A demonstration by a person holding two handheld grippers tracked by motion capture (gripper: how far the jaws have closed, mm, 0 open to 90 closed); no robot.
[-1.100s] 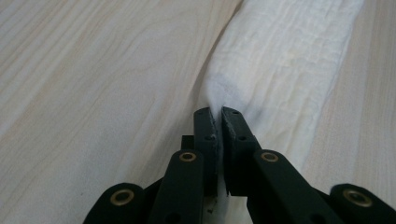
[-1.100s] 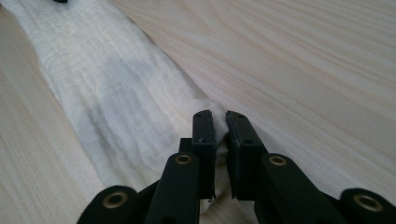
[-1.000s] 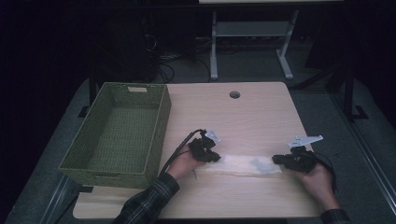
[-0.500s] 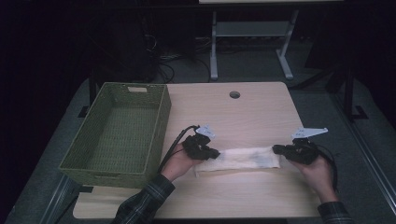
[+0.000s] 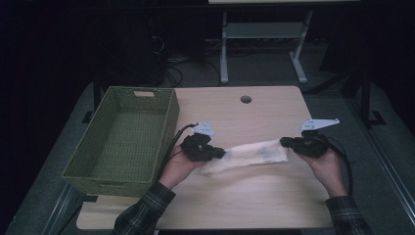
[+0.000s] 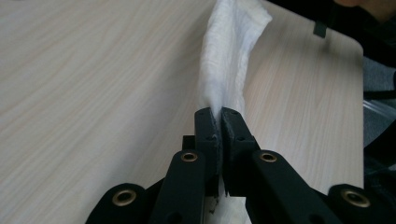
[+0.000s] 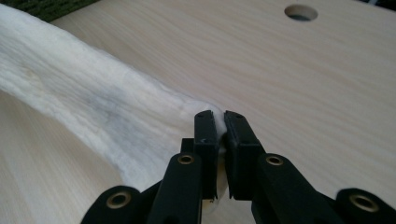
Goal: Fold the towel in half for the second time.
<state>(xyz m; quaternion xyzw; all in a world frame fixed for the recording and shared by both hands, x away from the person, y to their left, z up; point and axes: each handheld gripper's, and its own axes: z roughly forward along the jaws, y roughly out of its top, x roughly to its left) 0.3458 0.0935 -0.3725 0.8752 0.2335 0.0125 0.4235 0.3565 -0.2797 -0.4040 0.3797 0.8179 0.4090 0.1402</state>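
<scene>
Here, the white cloth [image 5: 249,154] spans between both grippers, its long axis running left to right across the table's near half. The left gripper [image 5: 219,152] and right gripper [image 5: 286,142] each clamp one end. The light wood table [image 5: 244,196] carries a green basket [image 5: 171,117] at left; the room beyond is dark.
</scene>
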